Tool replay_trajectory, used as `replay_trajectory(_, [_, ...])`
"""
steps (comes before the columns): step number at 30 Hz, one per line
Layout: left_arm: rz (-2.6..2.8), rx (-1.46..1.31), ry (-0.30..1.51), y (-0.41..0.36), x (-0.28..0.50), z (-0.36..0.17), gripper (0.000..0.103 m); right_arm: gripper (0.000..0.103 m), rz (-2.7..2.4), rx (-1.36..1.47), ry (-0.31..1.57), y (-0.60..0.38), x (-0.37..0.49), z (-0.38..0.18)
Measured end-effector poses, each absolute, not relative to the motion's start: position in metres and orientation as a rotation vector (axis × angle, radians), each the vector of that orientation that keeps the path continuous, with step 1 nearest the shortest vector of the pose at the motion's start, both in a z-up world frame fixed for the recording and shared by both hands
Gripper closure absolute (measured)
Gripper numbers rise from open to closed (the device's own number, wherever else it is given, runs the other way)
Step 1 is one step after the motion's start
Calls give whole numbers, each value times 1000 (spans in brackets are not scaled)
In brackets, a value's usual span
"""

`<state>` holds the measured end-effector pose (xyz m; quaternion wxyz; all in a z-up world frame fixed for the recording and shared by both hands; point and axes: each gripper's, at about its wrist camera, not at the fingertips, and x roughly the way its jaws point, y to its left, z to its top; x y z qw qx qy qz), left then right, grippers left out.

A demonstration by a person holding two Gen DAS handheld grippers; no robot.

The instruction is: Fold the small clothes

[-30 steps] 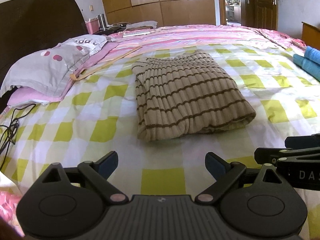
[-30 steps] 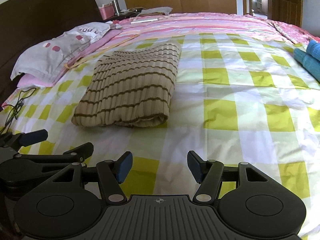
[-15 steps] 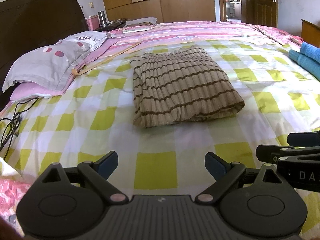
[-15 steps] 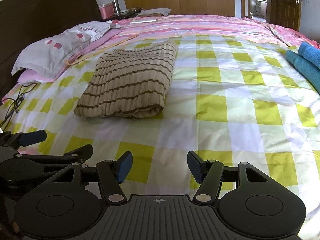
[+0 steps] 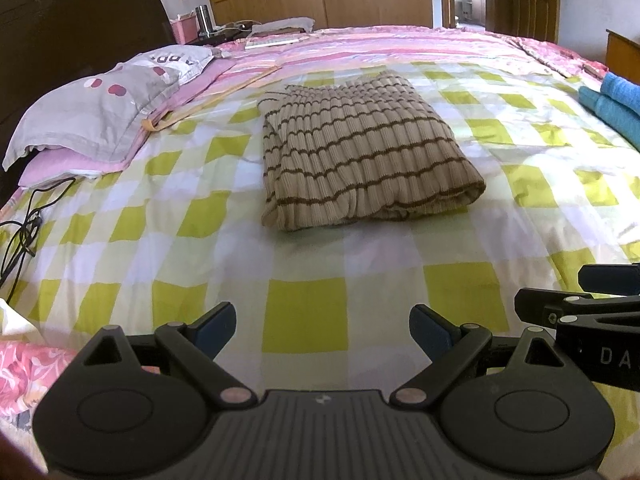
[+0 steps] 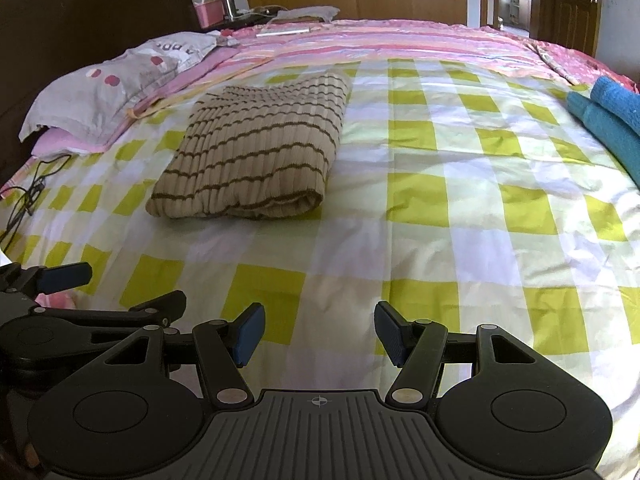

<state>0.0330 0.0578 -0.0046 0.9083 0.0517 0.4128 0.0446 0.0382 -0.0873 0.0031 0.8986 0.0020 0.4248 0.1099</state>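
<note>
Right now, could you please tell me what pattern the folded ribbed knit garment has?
Beige with thin brown horizontal stripes, clearest in the left wrist view.

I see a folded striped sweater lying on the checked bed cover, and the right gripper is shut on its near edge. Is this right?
Not quite. The sweater does lie folded on the checked cover, but the right gripper is open and holds nothing. The right wrist view shows its jaws apart over bare cover, well short of the sweater's near edge.

We hold the left tongs (image 5: 322, 326) and right tongs (image 6: 319, 334) side by side, tilted downward, both spread wide and empty.
</note>
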Motion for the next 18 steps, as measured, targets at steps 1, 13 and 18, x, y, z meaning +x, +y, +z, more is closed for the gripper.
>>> replay_trajectory(1, [91,107,856,58,34,-5,4,42,226,6,885,-88,39,3])
replay_trajectory(13, [89,97,882,59,37,-8,5,42,218,7,906,-87,41,0])
replay_trajectory(18, [84,90,889,60,38,-9,5,42,217,7,906,-87,41,0])
